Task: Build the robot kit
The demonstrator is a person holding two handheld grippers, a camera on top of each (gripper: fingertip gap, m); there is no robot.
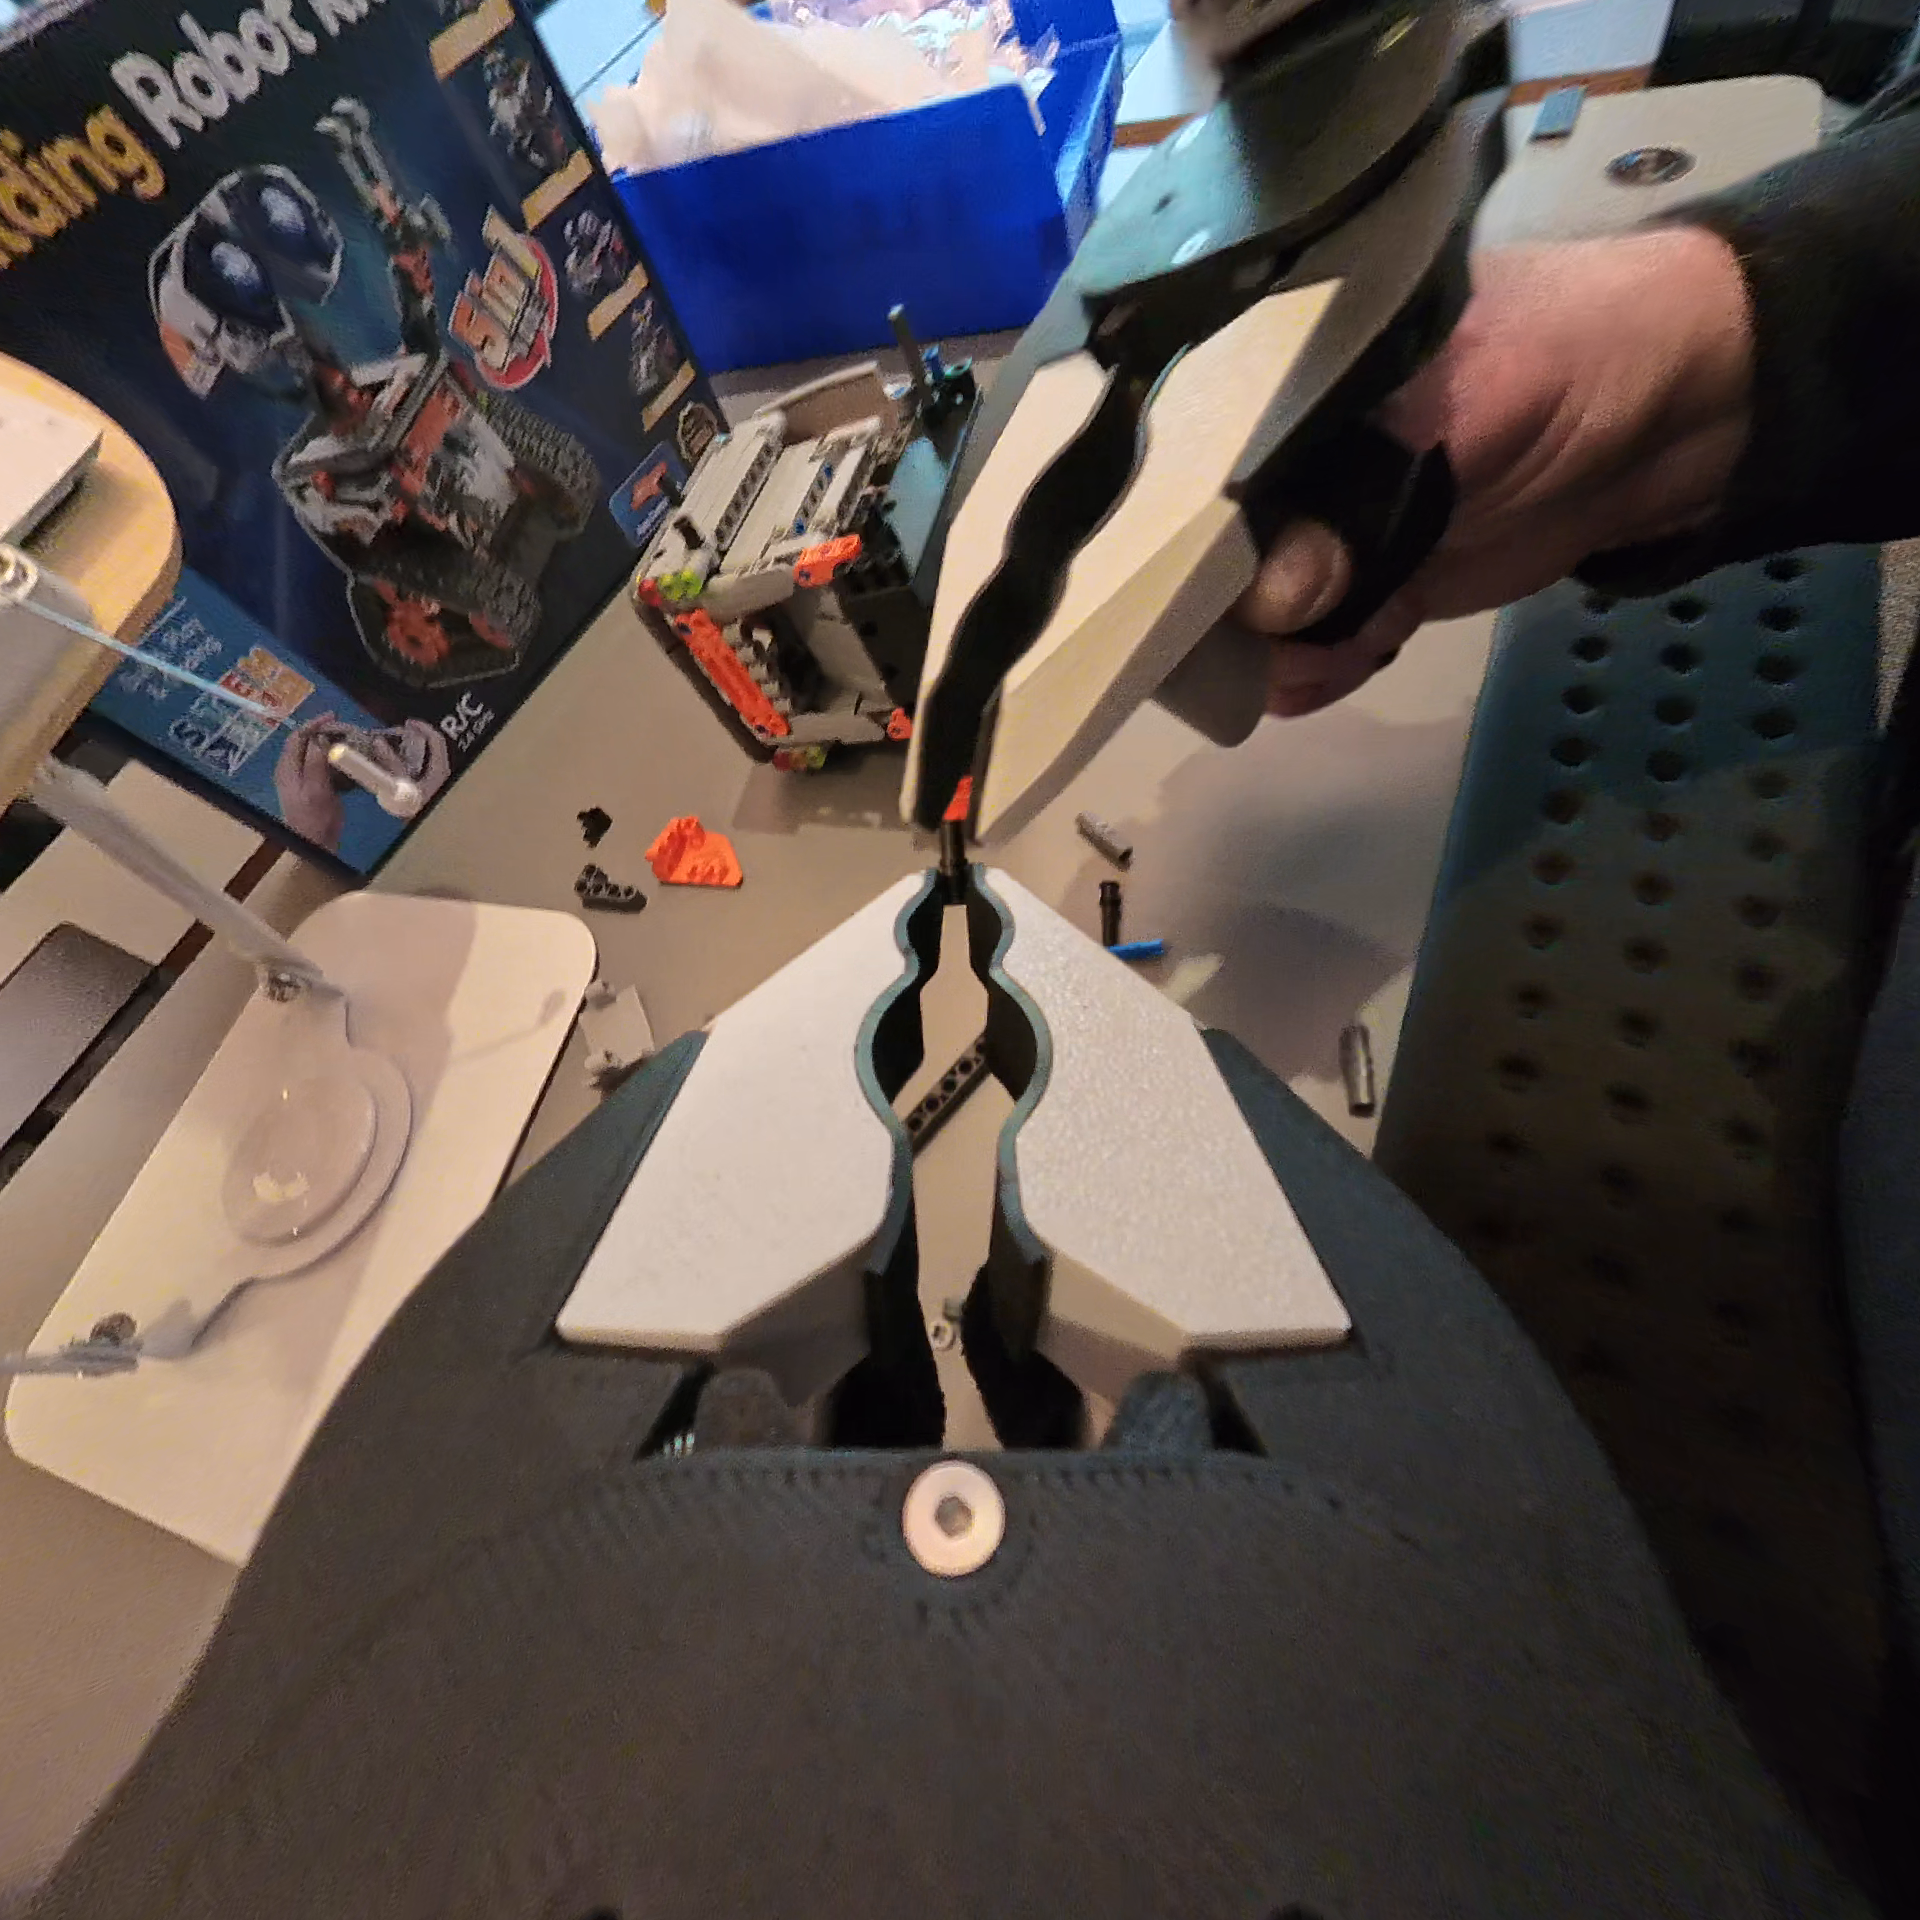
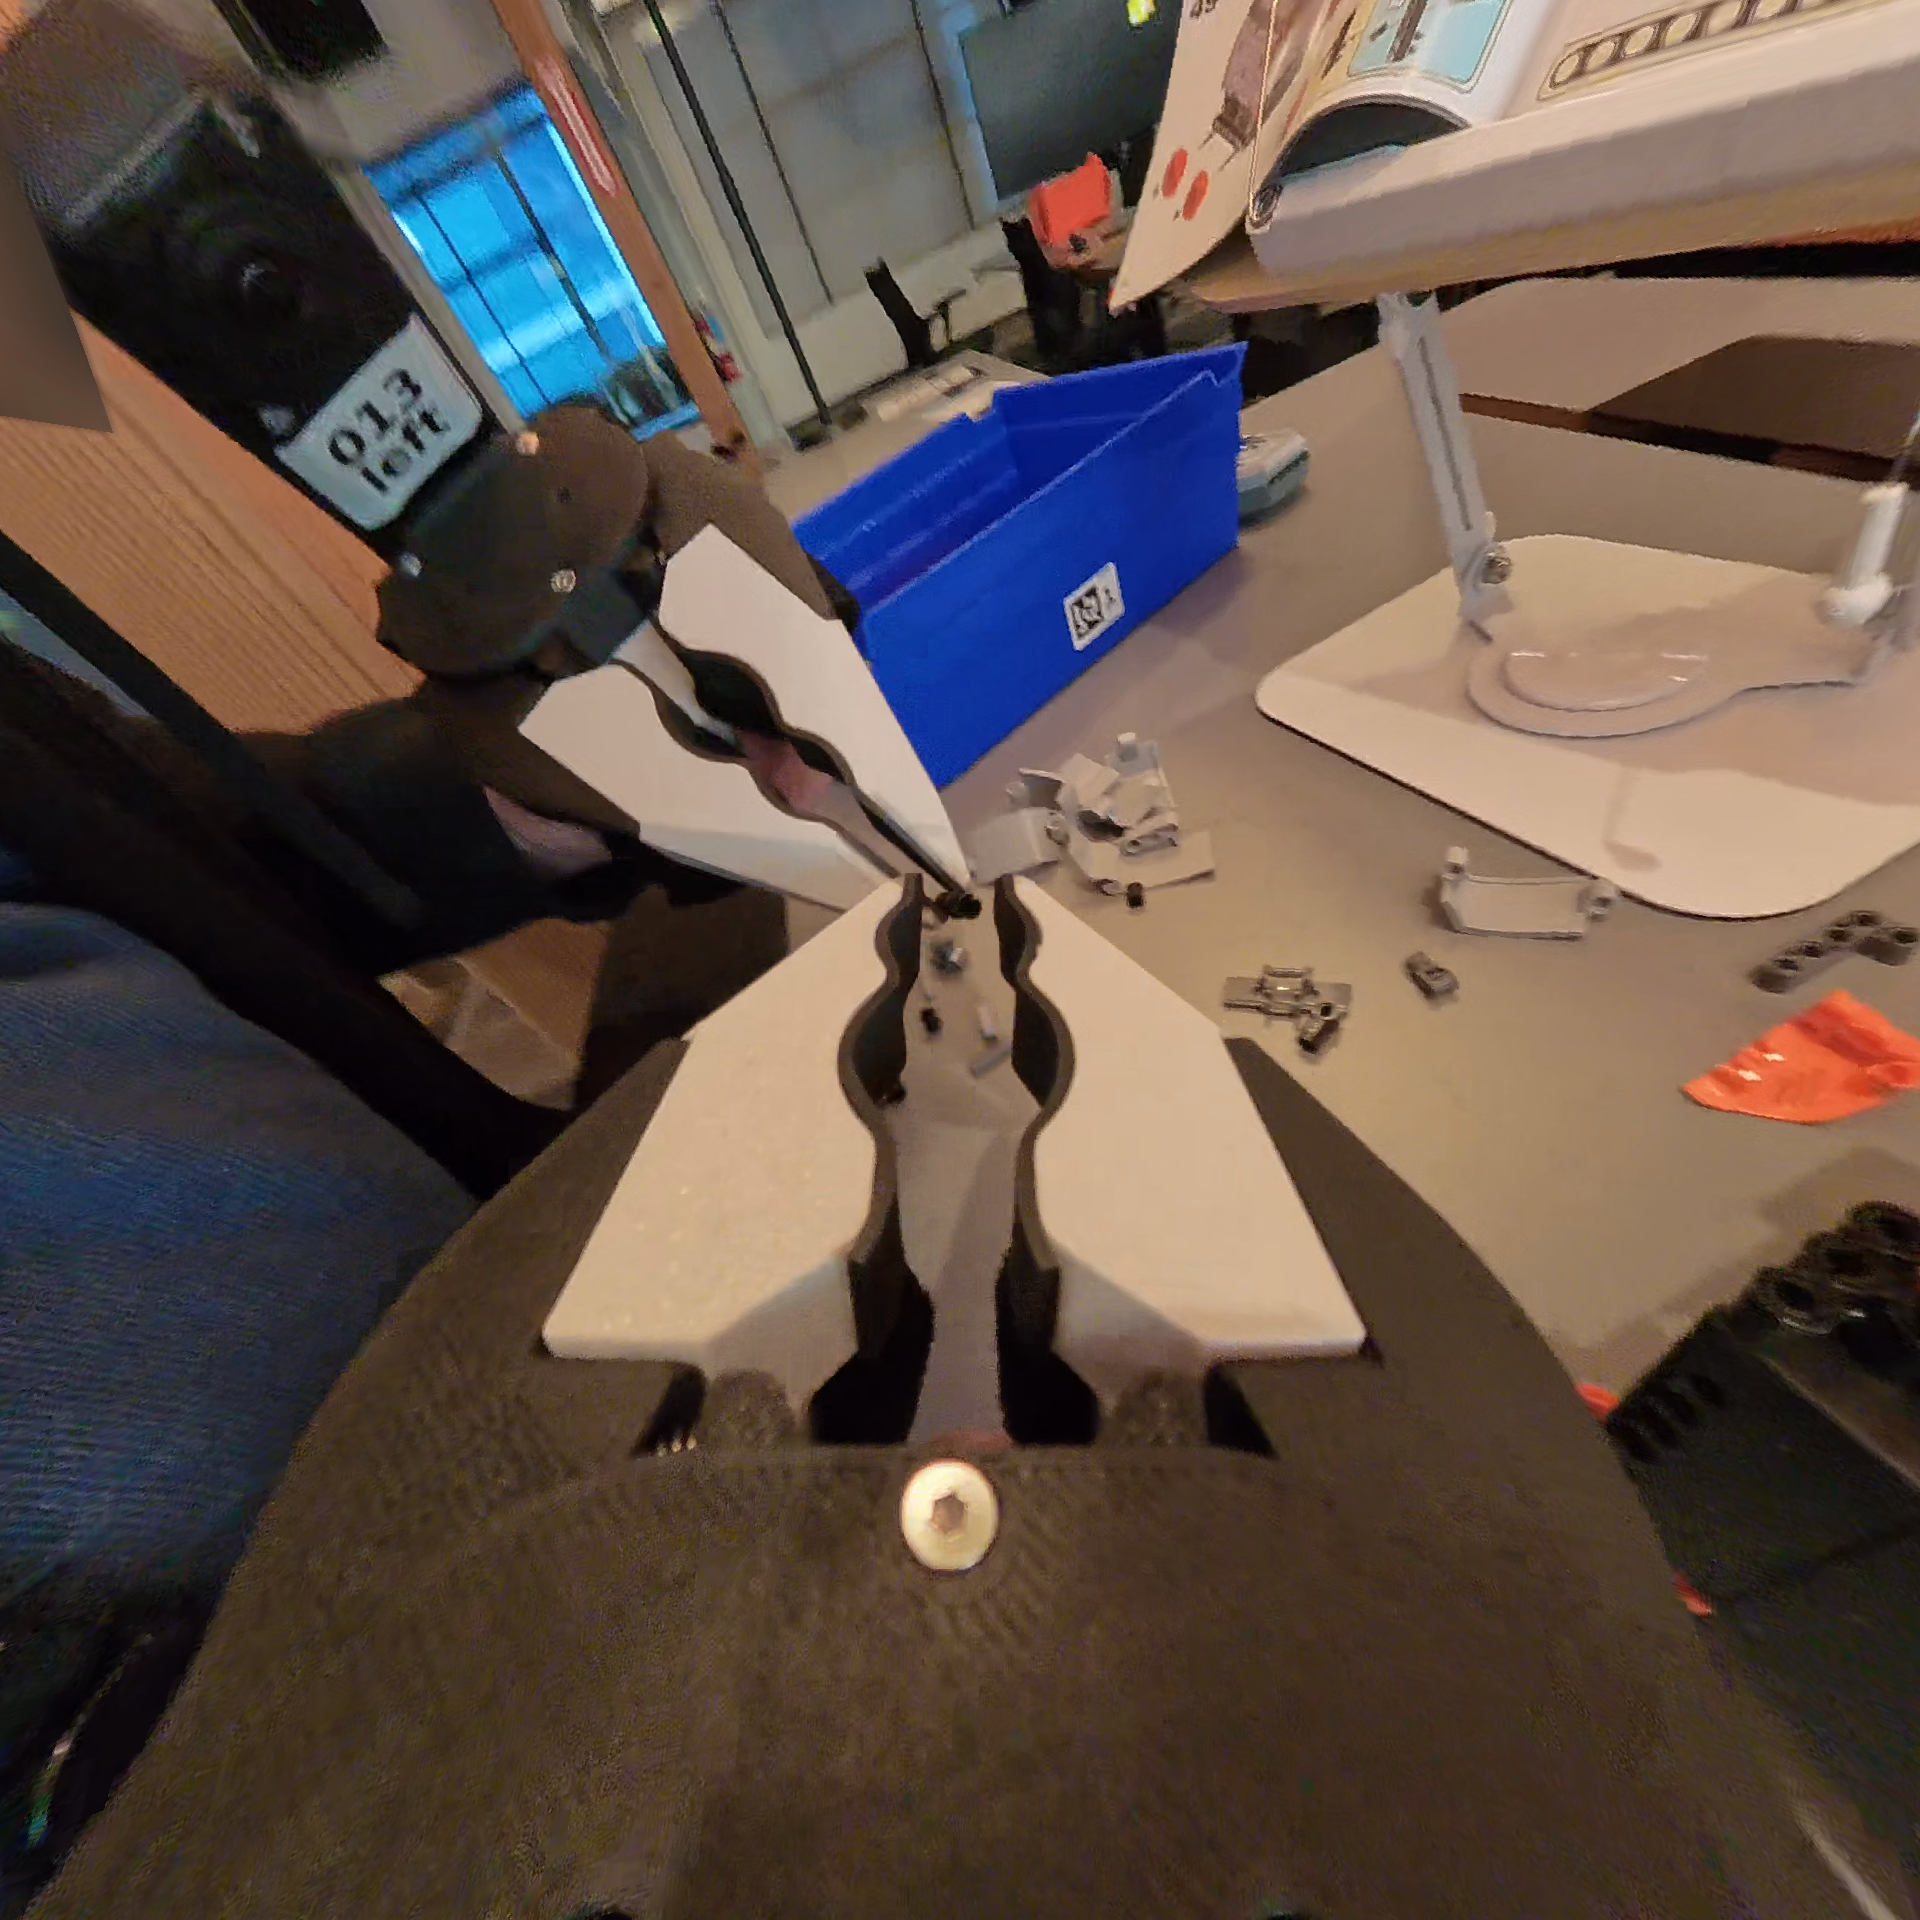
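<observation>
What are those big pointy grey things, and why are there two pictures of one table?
They are two hand-held grabbing tools, each with a camera looking along its jaws. One picture comes from the left gripper, the other from the right gripper; a hand holds the right one. The left jaws pinch a small black pin. The right jaws surround an orange bit on it; how tightly, I cannot tell. On the grey table lie loose toy parts, a half-built model, a blue bin and the kit's box.
</observation>
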